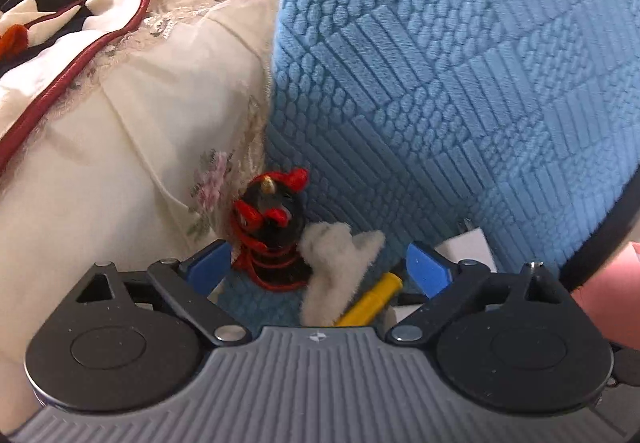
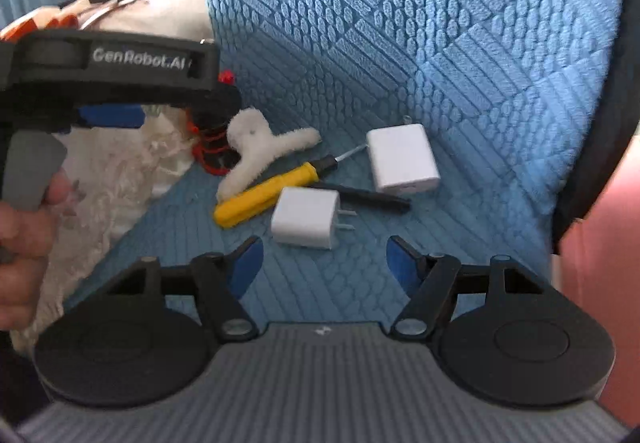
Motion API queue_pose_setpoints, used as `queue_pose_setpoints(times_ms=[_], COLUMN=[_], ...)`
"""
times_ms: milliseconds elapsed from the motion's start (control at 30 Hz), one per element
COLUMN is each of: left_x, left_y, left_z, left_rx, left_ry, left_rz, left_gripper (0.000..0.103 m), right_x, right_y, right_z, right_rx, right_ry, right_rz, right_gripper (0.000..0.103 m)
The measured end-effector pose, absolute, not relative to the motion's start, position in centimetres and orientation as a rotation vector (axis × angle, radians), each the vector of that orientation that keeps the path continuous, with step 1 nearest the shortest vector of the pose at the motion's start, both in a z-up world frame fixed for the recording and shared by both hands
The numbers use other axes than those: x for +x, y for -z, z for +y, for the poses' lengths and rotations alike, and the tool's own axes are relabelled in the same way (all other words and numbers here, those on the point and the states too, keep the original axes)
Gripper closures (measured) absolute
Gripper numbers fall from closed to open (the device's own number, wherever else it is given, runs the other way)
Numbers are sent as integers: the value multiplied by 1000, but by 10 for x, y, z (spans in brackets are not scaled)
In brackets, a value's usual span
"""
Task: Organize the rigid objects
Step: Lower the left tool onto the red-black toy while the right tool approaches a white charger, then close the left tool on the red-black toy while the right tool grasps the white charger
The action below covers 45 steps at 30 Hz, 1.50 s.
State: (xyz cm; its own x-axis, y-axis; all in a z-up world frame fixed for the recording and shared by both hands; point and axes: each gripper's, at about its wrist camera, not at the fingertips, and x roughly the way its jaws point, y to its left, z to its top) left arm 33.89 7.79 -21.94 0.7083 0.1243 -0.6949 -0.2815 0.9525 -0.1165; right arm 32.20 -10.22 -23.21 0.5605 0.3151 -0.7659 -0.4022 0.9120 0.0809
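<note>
A: Left gripper (image 1: 318, 269): fingers spread wide, nothing between them. It hangs low over the blue textured cushion (image 1: 460, 63), with a black figure wound in red cord (image 1: 272, 239) standing upright just ahead, against the cream bedding (image 1: 120, 163).

B: And beside the figure?

A: A fluffy white clip (image 1: 332, 267), touching or nearly touching it (fisheye view, hard to be sure). The yellow screwdriver (image 1: 370, 301) lies partly under the clip.

B: Right side?

A: Right gripper (image 2: 324, 259): fingers apart too, holding nothing, hovering over the cushion seat. Just ahead of it lies the small white charger (image 2: 306, 217), prongs pointing right. Further back, near the cushion's upright part, sits the larger white adapter (image 2: 402, 157).

B: Between them?

A: A thin black pen-like stick (image 2: 360, 197), lying flat, running behind the small charger. The screwdriver's metal tip points toward the larger adapter. The left gripper's body, marked GenRobot.AI, shows at the upper left of the right wrist view, over the figure, a hand (image 2: 24, 243) on its grey handle.
</note>
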Motion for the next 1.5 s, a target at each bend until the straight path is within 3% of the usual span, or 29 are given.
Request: queue_pose_setpoints(times_ms=[200, 333, 433, 667, 833, 1267, 1500], left_x=[358, 368, 373, 383, 391, 391, 348], left_y=[230, 236, 238, 239, 243, 246, 224], left_z=[91, 93, 94, 109, 119, 123, 114], left_rx=[-223, -201, -198, -243, -285, -317, -338], left_ry=[-268, -277, -279, -304, -325, -326, -307], left_rz=[791, 825, 833, 828, 818, 808, 796], left_gripper=[24, 26, 26, 42, 42, 49, 51], right_x=[340, 346, 355, 359, 352, 347, 326], right_y=[246, 256, 258, 263, 271, 263, 261], right_z=[-90, -77, -77, -71, -64, -76, -79], right_rx=[-132, -202, -174, -173, -228, -279, -275], right_ry=[-466, -439, -431, -465, -471, -410, -378], right_rz=[839, 791, 789, 838, 833, 869, 889], right_gripper=[32, 33, 40, 40, 46, 46, 46])
